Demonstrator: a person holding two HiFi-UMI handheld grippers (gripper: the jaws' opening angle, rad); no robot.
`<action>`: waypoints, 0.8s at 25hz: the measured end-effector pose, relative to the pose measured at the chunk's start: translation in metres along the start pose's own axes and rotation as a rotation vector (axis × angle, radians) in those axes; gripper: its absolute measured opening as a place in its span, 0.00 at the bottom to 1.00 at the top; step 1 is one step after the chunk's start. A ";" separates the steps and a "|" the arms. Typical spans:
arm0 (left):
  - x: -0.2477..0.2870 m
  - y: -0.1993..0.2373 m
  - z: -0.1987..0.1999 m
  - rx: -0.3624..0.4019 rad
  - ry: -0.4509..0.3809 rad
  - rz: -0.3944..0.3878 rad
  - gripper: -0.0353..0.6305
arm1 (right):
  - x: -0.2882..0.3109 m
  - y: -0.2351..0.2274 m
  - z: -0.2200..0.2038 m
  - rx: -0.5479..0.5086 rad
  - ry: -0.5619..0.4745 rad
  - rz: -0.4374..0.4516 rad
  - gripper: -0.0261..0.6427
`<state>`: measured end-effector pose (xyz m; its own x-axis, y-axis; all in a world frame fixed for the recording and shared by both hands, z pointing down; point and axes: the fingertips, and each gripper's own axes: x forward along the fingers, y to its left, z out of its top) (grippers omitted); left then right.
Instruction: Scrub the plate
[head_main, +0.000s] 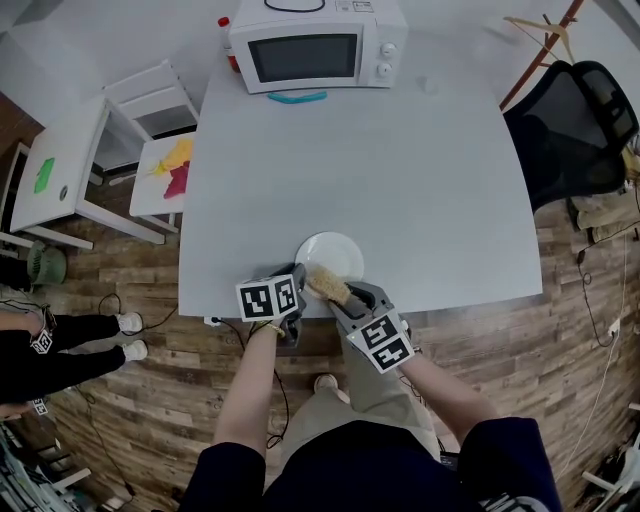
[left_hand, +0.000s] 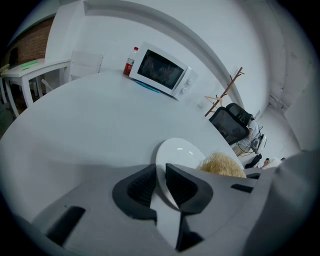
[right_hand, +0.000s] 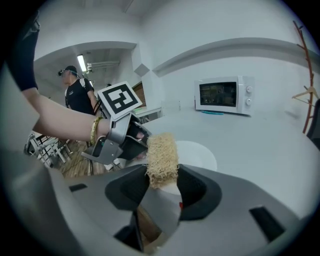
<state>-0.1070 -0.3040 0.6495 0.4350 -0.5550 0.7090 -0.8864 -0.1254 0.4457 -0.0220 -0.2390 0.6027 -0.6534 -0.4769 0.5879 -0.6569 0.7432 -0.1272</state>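
A white plate (head_main: 332, 254) lies near the front edge of the white table (head_main: 360, 170). My left gripper (head_main: 295, 288) is shut on the plate's near-left rim; the rim (left_hand: 161, 176) runs between its two dark jaws. My right gripper (head_main: 340, 297) is shut on a tan loofah scrubber (head_main: 326, 283), which sticks up between its jaws (right_hand: 161, 159) and rests at the plate's near edge, close to the left gripper (right_hand: 125, 140). The scrubber (left_hand: 223, 164) shows just right of the plate (left_hand: 181, 152) in the left gripper view. The plate (right_hand: 199, 152) lies behind the scrubber.
A white microwave (head_main: 318, 45) stands at the table's far edge with a teal object (head_main: 297, 97) in front of it and a red-capped bottle (head_main: 228, 42) beside it. A black office chair (head_main: 570, 125) is at the right. Small white tables (head_main: 75, 160) stand left. A person (right_hand: 79, 95) stands in the background.
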 end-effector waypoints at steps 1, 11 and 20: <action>0.000 0.000 0.000 0.000 0.000 0.000 0.16 | 0.000 -0.009 0.003 -0.007 -0.007 -0.023 0.30; 0.000 0.000 -0.001 -0.003 0.004 -0.001 0.16 | 0.018 -0.093 0.031 -0.050 0.004 -0.219 0.30; 0.000 0.000 0.000 0.000 0.004 -0.001 0.16 | 0.017 -0.052 0.010 -0.065 0.032 -0.134 0.30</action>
<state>-0.1071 -0.3038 0.6497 0.4363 -0.5519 0.7107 -0.8860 -0.1255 0.4464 -0.0025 -0.2906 0.6118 -0.5488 -0.5590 0.6215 -0.7109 0.7033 0.0049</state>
